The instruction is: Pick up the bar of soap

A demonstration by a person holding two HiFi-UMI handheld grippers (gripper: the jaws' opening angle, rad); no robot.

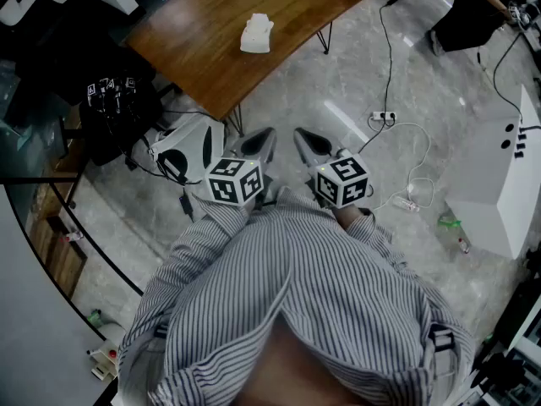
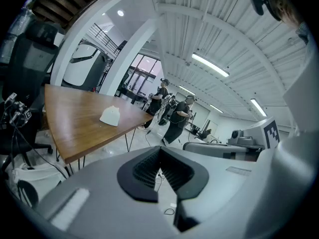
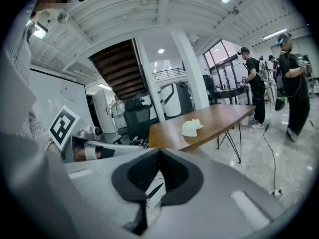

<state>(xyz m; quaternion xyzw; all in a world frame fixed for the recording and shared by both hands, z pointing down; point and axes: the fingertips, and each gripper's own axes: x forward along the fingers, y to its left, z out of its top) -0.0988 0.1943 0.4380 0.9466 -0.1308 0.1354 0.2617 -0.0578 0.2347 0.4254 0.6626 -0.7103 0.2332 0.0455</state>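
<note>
The white bar of soap (image 1: 256,34) lies on a brown wooden table (image 1: 203,49) some way ahead of me. It also shows as a pale lump in the left gripper view (image 2: 110,115) and the right gripper view (image 3: 192,127). Both grippers are held close to my striped shirt, over the floor and well short of the table. The left gripper (image 1: 265,135) (image 2: 160,151) has its jaws together with nothing between them. The right gripper (image 1: 301,135) (image 3: 159,153) is shut and empty too.
A white machine (image 1: 190,146) and a black chair (image 1: 114,108) stand by the table's near corner. Cables and a power strip (image 1: 382,117) run across the grey floor. A white cabinet (image 1: 499,184) stands at the right. People (image 3: 294,78) stand farther off.
</note>
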